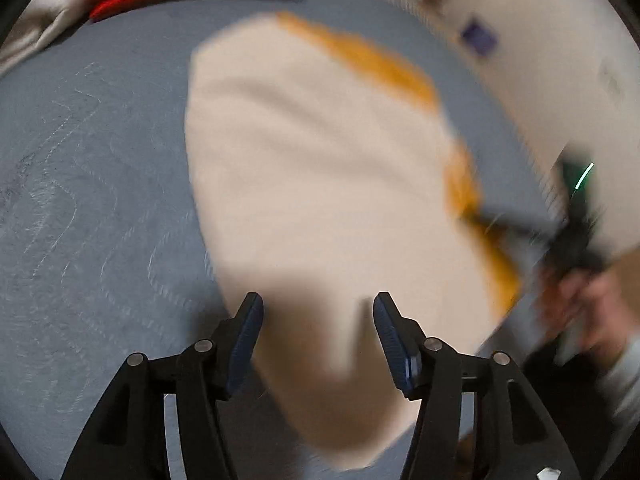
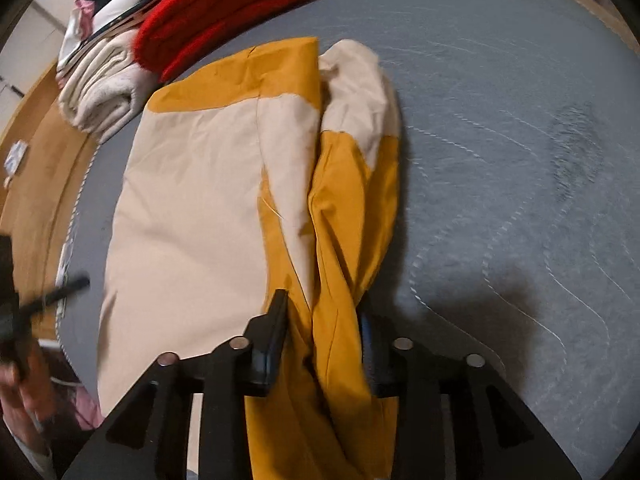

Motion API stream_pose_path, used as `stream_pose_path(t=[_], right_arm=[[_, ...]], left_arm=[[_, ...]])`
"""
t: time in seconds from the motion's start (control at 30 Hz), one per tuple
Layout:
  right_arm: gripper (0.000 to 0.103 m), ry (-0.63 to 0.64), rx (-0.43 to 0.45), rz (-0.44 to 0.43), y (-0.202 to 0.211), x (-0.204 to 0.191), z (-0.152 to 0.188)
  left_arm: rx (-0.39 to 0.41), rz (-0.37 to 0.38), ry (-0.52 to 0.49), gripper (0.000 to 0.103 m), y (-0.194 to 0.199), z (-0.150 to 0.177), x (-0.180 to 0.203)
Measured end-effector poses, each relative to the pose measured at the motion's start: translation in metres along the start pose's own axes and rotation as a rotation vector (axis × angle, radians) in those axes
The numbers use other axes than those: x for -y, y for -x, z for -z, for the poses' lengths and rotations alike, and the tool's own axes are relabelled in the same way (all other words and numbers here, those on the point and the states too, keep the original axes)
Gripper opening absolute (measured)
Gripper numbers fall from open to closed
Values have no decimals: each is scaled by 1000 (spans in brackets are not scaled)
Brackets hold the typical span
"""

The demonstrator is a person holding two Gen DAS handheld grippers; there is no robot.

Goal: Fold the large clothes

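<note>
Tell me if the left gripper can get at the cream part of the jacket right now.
Probably yes: the left gripper is open, and the cream panel of the jacket lies directly ahead with nothing visible between, though the view is blurred.

Taking the cream and mustard garment as the landmark, the grey quilted bed surface to its right lies bare and open, with room for a gripper to pass along the bunched mustard sleeve. Beyond its far left corner, a folded red knit and a folded white towel sit close and block that side. On its left, only a narrow grey strip separates it from the bed edge.
</note>
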State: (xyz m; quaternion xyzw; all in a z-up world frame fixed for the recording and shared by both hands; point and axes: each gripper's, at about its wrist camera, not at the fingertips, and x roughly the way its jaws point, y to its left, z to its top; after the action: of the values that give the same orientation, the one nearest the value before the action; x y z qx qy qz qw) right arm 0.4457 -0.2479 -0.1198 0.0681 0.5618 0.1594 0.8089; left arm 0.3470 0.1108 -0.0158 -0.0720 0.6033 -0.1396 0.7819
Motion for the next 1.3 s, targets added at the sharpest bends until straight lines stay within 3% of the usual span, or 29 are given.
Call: stream_pose_path(t=[0.07, 0.13, 0.23, 0.33, 0.47, 0.5, 0.53, 0.63, 0.77, 0.97, 1.03, 1.07, 1.17, 1.3], right_arm=[[39, 41, 18, 48, 10, -3, 7], [42, 64, 41, 97, 21, -6, 16], [42, 131, 129, 268, 50, -13, 28], [42, 205, 262, 341, 90, -33, 39], [47, 269, 434, 376, 149, -64, 68], [49, 261, 461, 371, 161, -69, 77], [57, 249, 496, 360, 177, -77, 90], [85, 242, 569, 331, 208, -100, 125], [100, 246, 565, 265, 226, -104, 181], [103, 227, 495, 288, 224, -104, 238], [103, 222, 495, 295, 224, -106, 252], [103, 219, 492, 293, 223, -106, 255], [103, 219, 494, 291, 219, -108, 258], [103, 209, 478, 280, 207, -111, 251]], left_arm=[[-22, -117, -28, 67, -20, 13, -1], [12, -109, 59, 67, -17, 19, -7], [131, -163, 34, 64, 17, 25, 10], [251, -223, -65, 66, 57, 41, 40], [365, -228, -50, 71, 104, 67, 75], [379, -223, -44, 78, 110, 69, 80], [401, -216, -35, 86, 117, 78, 88], [428, -185, 23, 95, 127, 110, 109], [410, -181, 105, 95, 134, 147, 122], [444, -269, 173, 100, 130, 199, 132], [368, -283, 199, 100, 116, 200, 126], [367, -265, 207, 100, 115, 199, 125], [390, -327, 170, 100, 109, 193, 128], [376, -287, 189, 100, 98, 188, 127]])
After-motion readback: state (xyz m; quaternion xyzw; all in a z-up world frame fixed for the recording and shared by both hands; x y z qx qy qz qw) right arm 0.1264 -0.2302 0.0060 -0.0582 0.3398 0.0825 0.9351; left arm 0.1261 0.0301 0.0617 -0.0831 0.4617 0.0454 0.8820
